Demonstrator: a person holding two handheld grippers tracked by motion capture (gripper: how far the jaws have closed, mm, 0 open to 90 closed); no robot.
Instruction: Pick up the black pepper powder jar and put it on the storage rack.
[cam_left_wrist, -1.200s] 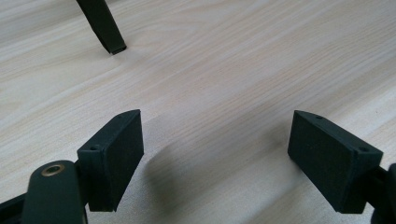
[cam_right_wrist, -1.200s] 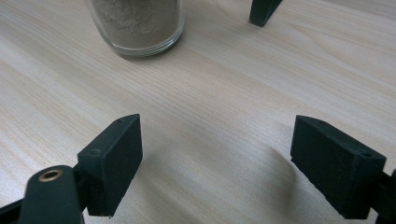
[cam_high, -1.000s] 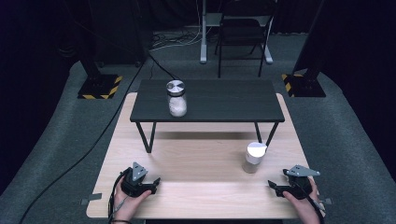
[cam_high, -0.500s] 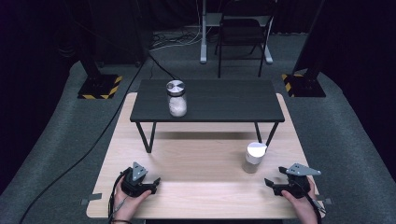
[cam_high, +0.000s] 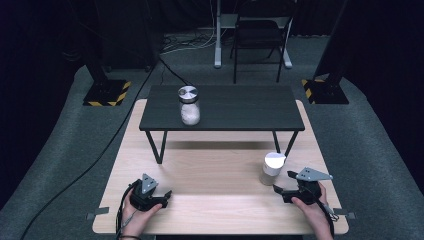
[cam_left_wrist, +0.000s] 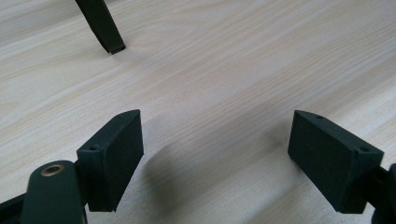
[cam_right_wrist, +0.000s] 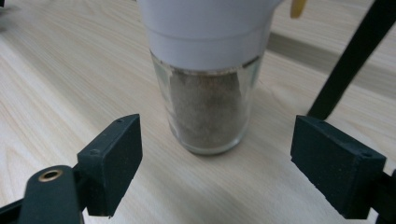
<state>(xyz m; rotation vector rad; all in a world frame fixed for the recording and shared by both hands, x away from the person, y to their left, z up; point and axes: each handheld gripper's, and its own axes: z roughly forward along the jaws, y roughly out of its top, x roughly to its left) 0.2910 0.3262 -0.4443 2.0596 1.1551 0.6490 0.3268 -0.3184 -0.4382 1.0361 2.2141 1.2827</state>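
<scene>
Since a second ago the right gripper (cam_high: 286, 182) has slid closer to the white-capped jar (cam_high: 271, 168); the left gripper (cam_high: 159, 196) has kept its place. That jar stands upright on the wooden surface (cam_high: 215, 175), just ahead of the right gripper's fingers (cam_right_wrist: 114, 161), which stand apart with nothing between them and do not touch it. Well to the jar's left, the left gripper's fingers (cam_left_wrist: 116, 154) are also spread, over bare wood. Behind the jar, a silver-lidded jar (cam_high: 189, 105) stands on a small black table (cam_high: 235, 107).

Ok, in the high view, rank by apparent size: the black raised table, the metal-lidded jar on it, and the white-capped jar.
1. black raised table, by far the largest.
2. metal-lidded jar.
3. white-capped jar, close to the other jar in size; it sits lower, so this order is unsure.
</scene>
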